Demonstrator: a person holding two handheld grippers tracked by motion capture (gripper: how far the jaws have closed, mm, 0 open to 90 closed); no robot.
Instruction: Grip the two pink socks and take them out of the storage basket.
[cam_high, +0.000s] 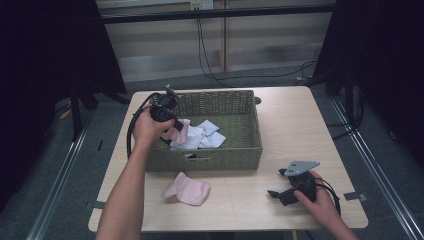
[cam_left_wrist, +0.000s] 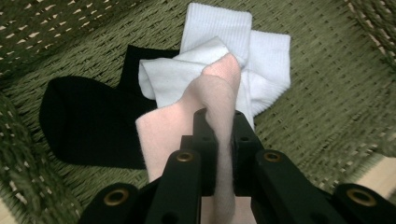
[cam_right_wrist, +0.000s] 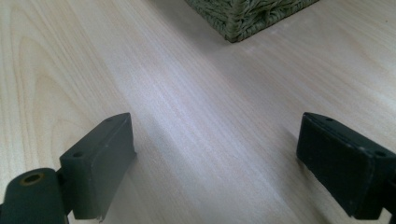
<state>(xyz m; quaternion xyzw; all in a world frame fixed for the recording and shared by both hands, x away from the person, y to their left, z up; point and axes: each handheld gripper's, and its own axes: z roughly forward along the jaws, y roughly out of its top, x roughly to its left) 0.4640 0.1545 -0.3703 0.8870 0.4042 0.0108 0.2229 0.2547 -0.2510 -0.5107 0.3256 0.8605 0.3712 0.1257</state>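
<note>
Nearest the camera, the left gripper (cam_left_wrist: 219, 135) has its jaws pinched tight on a pink sock (cam_left_wrist: 187, 126), holding it by a fold above the floor of the basket (cam_high: 250, 125), probably to lift it out or drop it in. Beneath it in the basket lie white socks (cam_left_wrist: 243, 51) and a black sock (cam_left_wrist: 88, 121). A second pink sock (cam_high: 187, 189) lies on the table (cam_high: 290, 120) just in front of the basket. The right gripper (cam_high: 284, 187) rests by the basket's front right corner, jaws wide apart and holding nothing, apparently waiting.
</note>
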